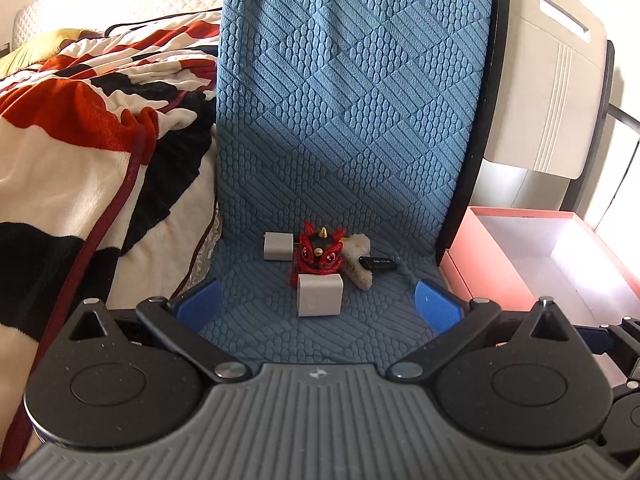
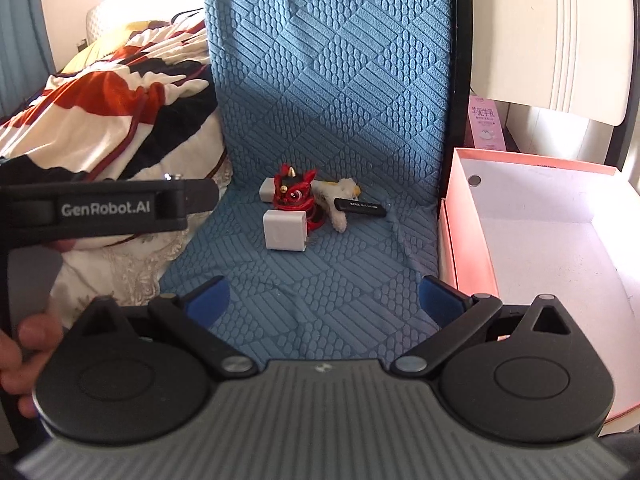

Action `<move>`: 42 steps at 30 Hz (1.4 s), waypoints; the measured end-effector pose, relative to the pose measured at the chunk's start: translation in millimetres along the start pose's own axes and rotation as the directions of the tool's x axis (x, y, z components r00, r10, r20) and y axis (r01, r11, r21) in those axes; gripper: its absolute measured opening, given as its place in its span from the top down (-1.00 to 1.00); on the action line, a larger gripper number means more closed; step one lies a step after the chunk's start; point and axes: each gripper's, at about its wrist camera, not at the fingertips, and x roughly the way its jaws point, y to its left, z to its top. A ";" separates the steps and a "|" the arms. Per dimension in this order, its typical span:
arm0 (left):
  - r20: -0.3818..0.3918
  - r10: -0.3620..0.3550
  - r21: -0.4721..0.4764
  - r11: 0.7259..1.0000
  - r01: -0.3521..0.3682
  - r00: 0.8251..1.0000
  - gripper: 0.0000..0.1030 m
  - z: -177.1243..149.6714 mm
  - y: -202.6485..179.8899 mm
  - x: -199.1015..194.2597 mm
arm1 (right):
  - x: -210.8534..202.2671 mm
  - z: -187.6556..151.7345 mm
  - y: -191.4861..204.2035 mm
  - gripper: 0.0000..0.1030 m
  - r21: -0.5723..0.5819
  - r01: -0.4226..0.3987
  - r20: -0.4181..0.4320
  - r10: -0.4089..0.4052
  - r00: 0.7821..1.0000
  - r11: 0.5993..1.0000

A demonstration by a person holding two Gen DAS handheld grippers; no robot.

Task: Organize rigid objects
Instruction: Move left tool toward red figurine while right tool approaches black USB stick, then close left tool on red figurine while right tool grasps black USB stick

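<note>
- The left gripper (image 1: pixel 319 306) hovers low over the blue textured mat (image 1: pixel 340 120), fingers spread wide and empty.
- The right gripper (image 2: pixel 322 300) is likewise released, holding nothing.
- Clustered on the mat: a white charger cube (image 1: pixel 319 294) nearest, touching the red lion figurine (image 1: pixel 318 254); a second white charger (image 1: pixel 278 246), a plush toy (image 1: pixel 358 260) and a black USB stick (image 1: pixel 378 263).
- An open pink box (image 2: pixel 472 240) sits right of the mat.
</note>
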 end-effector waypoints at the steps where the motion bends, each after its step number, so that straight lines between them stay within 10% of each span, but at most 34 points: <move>1: 0.003 -0.002 0.002 1.000 0.002 1.000 -1.00 -0.1 0.0 2.5 | 1.1 0.6 -0.3 -1.00 -0.004 0.001 0.006 -0.001 1.000 1.000; 13: -0.031 -0.010 0.022 1.000 0.011 0.999 -1.00 4.2 -5.1 47.9 | 22.9 4.9 -10.2 -0.99 -0.028 -0.023 0.041 0.024 0.999 0.999; 21: -0.074 -0.031 -0.020 0.999 0.029 0.997 -1.00 18.3 2.0 90.5 | 49.2 12.5 -18.0 -0.42 -0.062 0.009 0.044 -0.006 0.999 0.998; 42: -0.185 -0.124 -0.155 0.983 0.096 0.975 -1.00 47.4 36.8 189.1 | 131.2 33.8 5.6 -0.11 -0.379 0.017 0.039 -0.002 0.999 0.925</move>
